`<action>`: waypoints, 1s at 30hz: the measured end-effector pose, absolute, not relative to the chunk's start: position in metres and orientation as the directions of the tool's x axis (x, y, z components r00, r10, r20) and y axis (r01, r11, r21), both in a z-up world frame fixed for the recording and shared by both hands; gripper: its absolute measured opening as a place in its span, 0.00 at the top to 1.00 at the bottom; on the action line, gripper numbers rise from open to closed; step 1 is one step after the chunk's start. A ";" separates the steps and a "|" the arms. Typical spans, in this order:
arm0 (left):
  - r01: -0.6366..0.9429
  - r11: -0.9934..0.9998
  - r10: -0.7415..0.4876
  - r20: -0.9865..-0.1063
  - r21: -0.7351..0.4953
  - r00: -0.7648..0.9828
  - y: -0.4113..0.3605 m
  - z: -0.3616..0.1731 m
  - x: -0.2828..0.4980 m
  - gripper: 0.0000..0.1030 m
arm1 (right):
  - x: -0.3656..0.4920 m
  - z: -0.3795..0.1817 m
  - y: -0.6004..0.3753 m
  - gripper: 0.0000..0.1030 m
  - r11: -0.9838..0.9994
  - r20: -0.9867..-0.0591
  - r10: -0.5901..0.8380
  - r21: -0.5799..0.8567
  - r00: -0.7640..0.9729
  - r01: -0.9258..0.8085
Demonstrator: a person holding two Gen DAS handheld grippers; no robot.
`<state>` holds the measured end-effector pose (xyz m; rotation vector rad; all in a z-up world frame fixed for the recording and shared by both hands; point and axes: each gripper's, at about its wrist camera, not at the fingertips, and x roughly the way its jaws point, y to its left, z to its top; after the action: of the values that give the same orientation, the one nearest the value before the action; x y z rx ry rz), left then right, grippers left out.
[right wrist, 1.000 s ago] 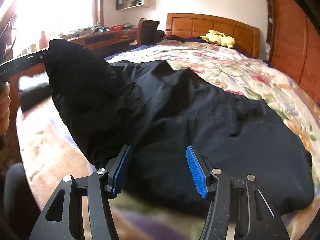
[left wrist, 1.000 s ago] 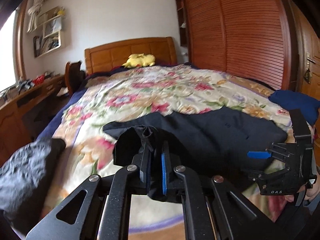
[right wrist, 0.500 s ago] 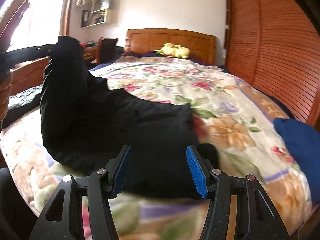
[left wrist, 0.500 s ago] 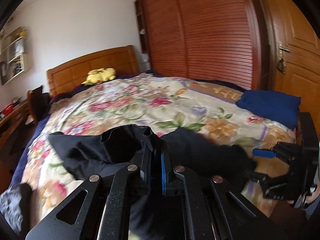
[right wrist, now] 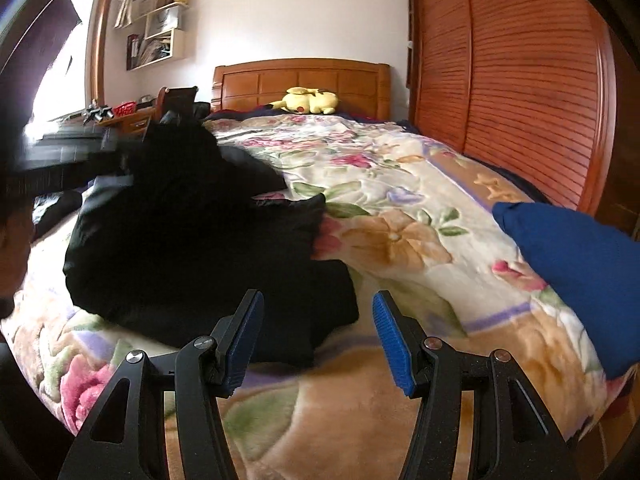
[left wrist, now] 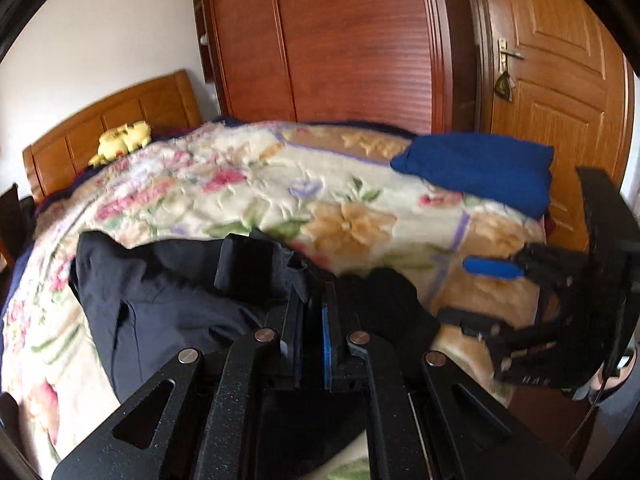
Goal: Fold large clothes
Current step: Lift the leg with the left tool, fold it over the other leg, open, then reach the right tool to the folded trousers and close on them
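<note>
A large black garment (right wrist: 192, 248) lies bunched on the floral bedspread (right wrist: 384, 184); it also shows in the left wrist view (left wrist: 168, 304). My left gripper (left wrist: 311, 320) is shut on a fold of the black garment and lifts that edge above the bed. My right gripper (right wrist: 316, 332) is open and empty, just off the garment's near corner. The right gripper also shows at the right of the left wrist view (left wrist: 492, 296), open.
A folded blue cloth (right wrist: 572, 256) lies at the bed's right corner, also in the left wrist view (left wrist: 480, 168). A yellow plush toy (right wrist: 310, 101) rests by the headboard. A wooden wardrobe (right wrist: 500, 80) and door (left wrist: 560, 80) stand right. A desk (right wrist: 100, 120) stands left.
My left gripper has carried the held garment edge to the right across the bed, folding the garment over itself. My right gripper has drawn back towards the bed's foot, still open.
</note>
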<state>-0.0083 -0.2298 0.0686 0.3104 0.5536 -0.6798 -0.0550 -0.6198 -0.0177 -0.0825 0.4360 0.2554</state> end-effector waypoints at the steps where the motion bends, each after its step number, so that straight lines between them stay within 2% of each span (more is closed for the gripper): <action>1: 0.666 0.740 -0.504 -0.579 0.094 0.641 -0.228 0.067 -0.010 0.93 | -0.056 -0.017 -0.618 0.43 0.964 -0.430 0.229 -0.023 0.873 -0.264; 4: 0.654 0.752 -0.504 -0.570 0.080 0.649 -0.218 0.074 -0.012 0.87 | -0.057 -0.014 -0.614 0.43 0.963 -0.428 0.225 -0.036 0.875 -0.265; 6: 0.662 0.749 -0.542 -0.549 0.028 0.636 -0.205 0.084 -0.013 0.71 | -0.058 -0.010 -0.610 0.43 0.963 -0.423 0.226 -0.040 0.878 -0.267; 8: 0.655 0.756 -0.555 -0.520 0.010 0.649 -0.191 0.094 -0.018 0.58 | -0.059 -0.005 -0.611 0.43 0.963 -0.412 0.228 -0.040 0.882 -0.268; 12: 0.634 0.773 -0.550 -0.488 0.008 0.678 -0.160 0.105 -0.026 0.58 | -0.061 0.004 -0.602 0.43 0.958 -0.394 0.244 -0.046 0.886 -0.284; 19: 0.513 0.858 -0.446 -0.463 0.021 0.766 -0.076 0.099 -0.036 0.57 | -0.058 0.023 -0.567 0.43 0.935 -0.358 0.285 -0.102 0.889 -0.340; 20: 0.492 0.870 -0.429 -0.466 0.015 0.774 -0.062 0.096 -0.037 0.53 | -0.057 0.027 -0.560 0.43 0.930 -0.350 0.294 -0.109 0.889 -0.350; 21: 0.473 0.881 -0.415 -0.467 0.010 0.781 -0.051 0.093 -0.038 0.33 | -0.056 0.032 -0.554 0.43 0.925 -0.343 0.306 -0.114 0.888 -0.363; 23: 0.427 0.904 -0.385 -0.456 -0.012 0.802 -0.023 0.086 -0.042 0.21 | -0.053 0.041 -0.539 0.43 0.909 -0.332 0.337 -0.127 0.881 -0.396; 30: 0.301 0.951 -0.296 -0.491 -0.071 0.819 0.044 0.054 -0.044 0.21 | -0.031 0.074 -0.473 0.43 0.829 -0.337 0.460 -0.170 0.822 -0.533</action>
<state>-0.0439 0.0438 0.0539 0.0097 0.5213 -0.3177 -0.0310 -0.4727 0.0741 -0.2634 0.2901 0.5350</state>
